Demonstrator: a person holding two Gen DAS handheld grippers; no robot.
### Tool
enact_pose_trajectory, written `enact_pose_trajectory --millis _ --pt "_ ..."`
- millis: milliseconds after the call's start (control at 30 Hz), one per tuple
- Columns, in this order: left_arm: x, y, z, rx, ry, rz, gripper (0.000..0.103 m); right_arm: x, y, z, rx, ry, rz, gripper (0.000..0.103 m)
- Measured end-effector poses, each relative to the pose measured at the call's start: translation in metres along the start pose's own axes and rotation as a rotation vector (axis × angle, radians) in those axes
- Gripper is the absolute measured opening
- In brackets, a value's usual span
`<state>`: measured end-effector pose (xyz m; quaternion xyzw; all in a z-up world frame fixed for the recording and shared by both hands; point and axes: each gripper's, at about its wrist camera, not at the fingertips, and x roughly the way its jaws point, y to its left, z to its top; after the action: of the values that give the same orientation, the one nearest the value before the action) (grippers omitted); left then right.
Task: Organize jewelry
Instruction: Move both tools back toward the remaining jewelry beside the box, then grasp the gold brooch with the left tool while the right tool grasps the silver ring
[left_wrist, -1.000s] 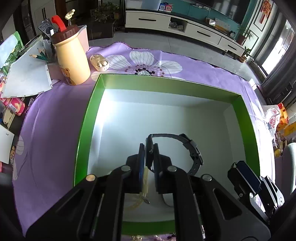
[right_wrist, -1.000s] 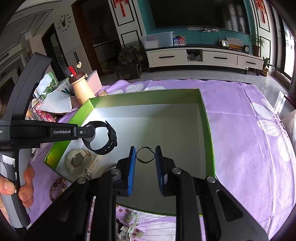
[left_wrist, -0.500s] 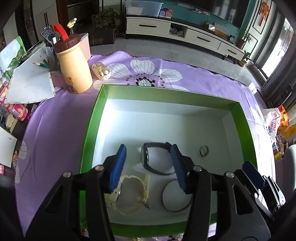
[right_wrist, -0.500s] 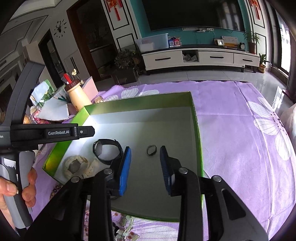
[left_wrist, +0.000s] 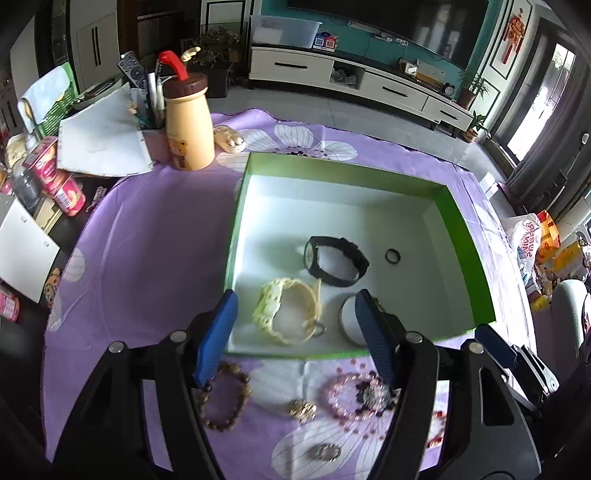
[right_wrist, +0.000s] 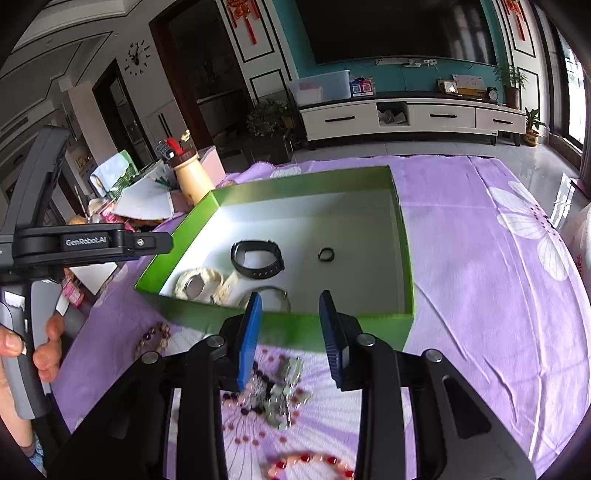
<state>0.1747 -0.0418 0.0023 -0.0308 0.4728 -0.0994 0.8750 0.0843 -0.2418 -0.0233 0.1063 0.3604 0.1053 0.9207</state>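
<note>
the left claw (right_wrist: 92, 242) housing reads "genrobot.ai"; no other text is legible.

Black watch (left_wrist: 337, 260), cream watch (left_wrist: 290, 311) lie inside green box (left_wrist: 466, 236)

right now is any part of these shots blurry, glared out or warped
Left wrist view: sunlight washes out the green box's white floor near its left wall, and the fisheye bends the TV cabinet. Right wrist view: the box floor is dimmer with a bright patch at its left end, the red bead bracelet at the bottom edge is smeared, and the black watch stays sharp.
</note>
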Motion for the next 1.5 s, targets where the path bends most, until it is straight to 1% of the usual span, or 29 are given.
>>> enact_pose_trajectory --millis 233,400,500,600,700,800,967,1000,1133,1167,1200,1267,1367,1500 --pt "-0.023 0.029 -0.037 -0.003 -0.001 0.037 0.072 -0.014 0.009 -0.024 -0.007 0.042 0.004 0.033" --pt "-0.026 0.054 -0.070 -0.010 0.027 0.062 0.072 -0.021 0.018 -0.043 -0.020 0.074 0.020 0.033" --pt "-0.026 0.063 -0.087 -0.013 0.047 0.051 0.072 -0.025 0.029 -0.057 -0.046 0.095 0.054 0.033" --pt "-0.025 0.070 -0.108 -0.009 0.061 0.035 0.072 -0.021 0.045 -0.072 -0.089 0.135 0.097 0.033" --pt "-0.022 0.073 -0.127 0.000 0.081 0.011 0.072 -0.011 0.064 -0.088 -0.133 0.189 0.129 0.033" --pt "-0.019 0.076 -0.140 -0.001 0.100 -0.007 0.072 0.005 0.081 -0.099 -0.169 0.239 0.137 0.033" --pt "-0.018 0.078 -0.146 -0.001 0.104 -0.010 0.072 0.028 0.100 -0.097 -0.211 0.254 0.109 0.033" --pt "-0.018 0.078 -0.147 0.004 0.103 -0.007 0.072 0.033 0.103 -0.097 -0.223 0.252 0.086 0.033" --pt "-0.018 0.077 -0.146 0.023 0.092 -0.016 0.072 0.039 0.111 -0.096 -0.265 0.236 0.055 0.032" --pt "-0.017 0.074 -0.145 0.032 0.090 -0.022 0.072 0.039 0.112 -0.097 -0.279 0.230 0.043 0.030" --pt "-0.017 0.071 -0.144 0.042 0.086 -0.029 0.072 0.039 0.111 -0.097 -0.293 0.225 0.028 0.020" --pt "-0.015 0.062 -0.141 0.065 0.080 -0.047 0.072 0.036 0.104 -0.096 -0.262 0.226 0.046 0.020" --pt "-0.010 0.047 -0.137 0.102 0.074 -0.071 0.072 0.028 0.087 -0.097 -0.201 0.209 0.026 0.020" --pt "0.000 0.020 -0.131 0.172 0.058 -0.102 0.072 0.012 0.063 -0.098 -0.135 0.190 0.031 0.020"
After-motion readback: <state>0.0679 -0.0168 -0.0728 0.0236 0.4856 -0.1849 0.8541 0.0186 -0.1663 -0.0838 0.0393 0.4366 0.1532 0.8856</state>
